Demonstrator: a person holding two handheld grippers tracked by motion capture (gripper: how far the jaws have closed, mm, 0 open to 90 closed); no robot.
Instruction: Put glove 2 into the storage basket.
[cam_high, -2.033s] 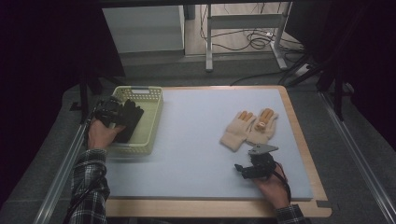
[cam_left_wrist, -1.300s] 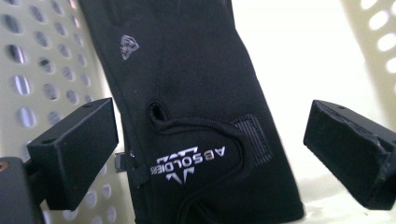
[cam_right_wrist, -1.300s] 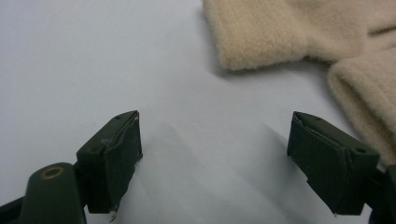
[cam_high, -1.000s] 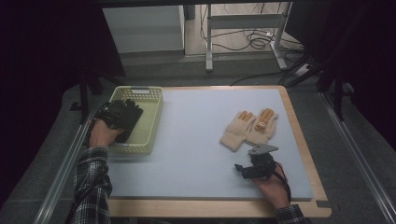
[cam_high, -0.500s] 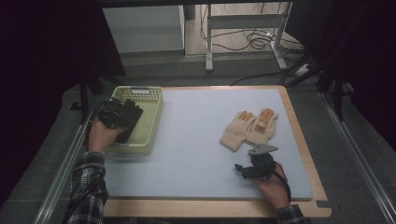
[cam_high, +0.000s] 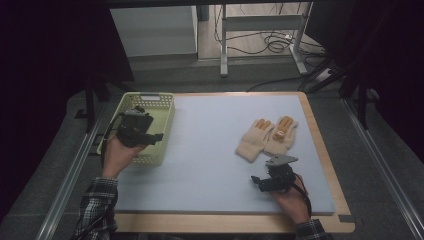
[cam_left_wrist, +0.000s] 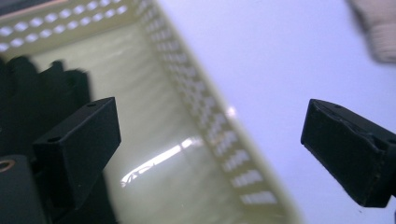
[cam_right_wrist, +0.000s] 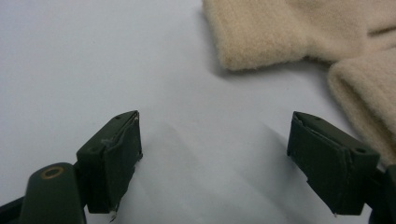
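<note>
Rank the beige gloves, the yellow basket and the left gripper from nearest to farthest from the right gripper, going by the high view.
From the right gripper, at the table's near right:
1. Beige gloves, just beyond it on the right side of the mat.
2. Left gripper, across the mat, over the basket's right wall.
3. Yellow basket, at the far left edge.

The basket (cam_high: 159, 119) looks like glossy pale-yellow plastic with perforated walls. The gloves (cam_high: 266, 137) are cream knitted cloth, soft and fuzzy. The counter (cam_high: 200, 150) wears a smooth matt blue-grey sheet, edged in what seems to be wood. Each tool's jaws are matt black plastic.
</note>
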